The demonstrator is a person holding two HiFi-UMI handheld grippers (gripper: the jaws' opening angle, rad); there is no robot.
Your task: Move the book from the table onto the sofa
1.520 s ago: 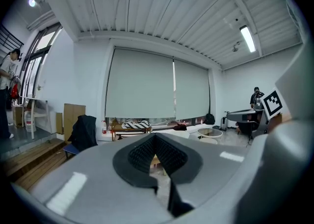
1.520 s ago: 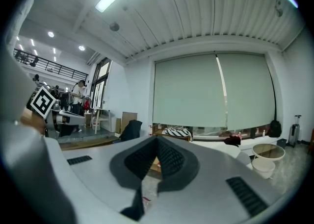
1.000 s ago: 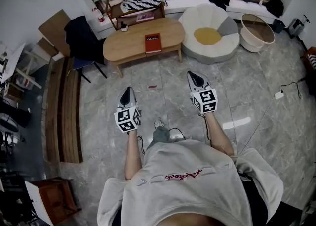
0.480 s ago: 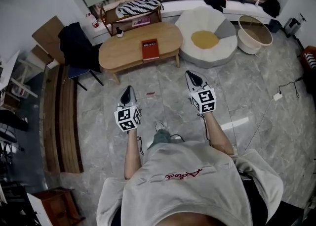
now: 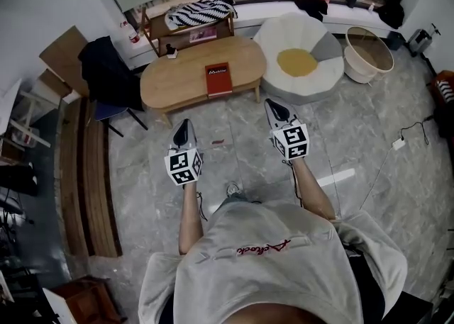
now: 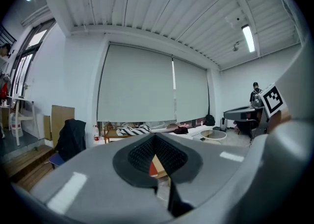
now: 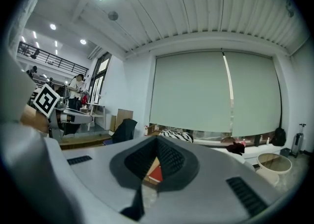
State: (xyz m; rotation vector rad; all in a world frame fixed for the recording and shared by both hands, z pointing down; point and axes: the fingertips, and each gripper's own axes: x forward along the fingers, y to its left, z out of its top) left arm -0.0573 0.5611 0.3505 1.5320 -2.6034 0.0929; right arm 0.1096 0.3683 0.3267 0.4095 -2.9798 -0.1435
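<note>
A red book (image 5: pixel 218 79) lies flat near the middle of a long oval wooden table (image 5: pixel 177 78). To the table's right sits a white flower-shaped sofa (image 5: pixel 273 42) with a yellow centre cushion (image 5: pixel 296 62). My left gripper (image 5: pixel 184 126) hovers over the floor short of the table's front edge, shut and empty. My right gripper (image 5: pixel 273 106) is held level with it, further right, also shut with nothing in it. A sliver of the red book (image 6: pixel 153 167) (image 7: pixel 155 172) shows through the closed jaws in each gripper view.
A chair draped with a dark jacket (image 5: pixel 106 67) stands left of the table. Behind the table is a shelf with striped fabric (image 5: pixel 200 9). A round basket (image 5: pixel 367 49) sits right of the sofa. A wooden step (image 5: pixel 91 174) runs along the left; a cable and plug (image 5: pixel 399 142) lie on the floor at right.
Both grippers and the person have moved forward toward the table, which now sits closer below them. Jaws stayed shut.
</note>
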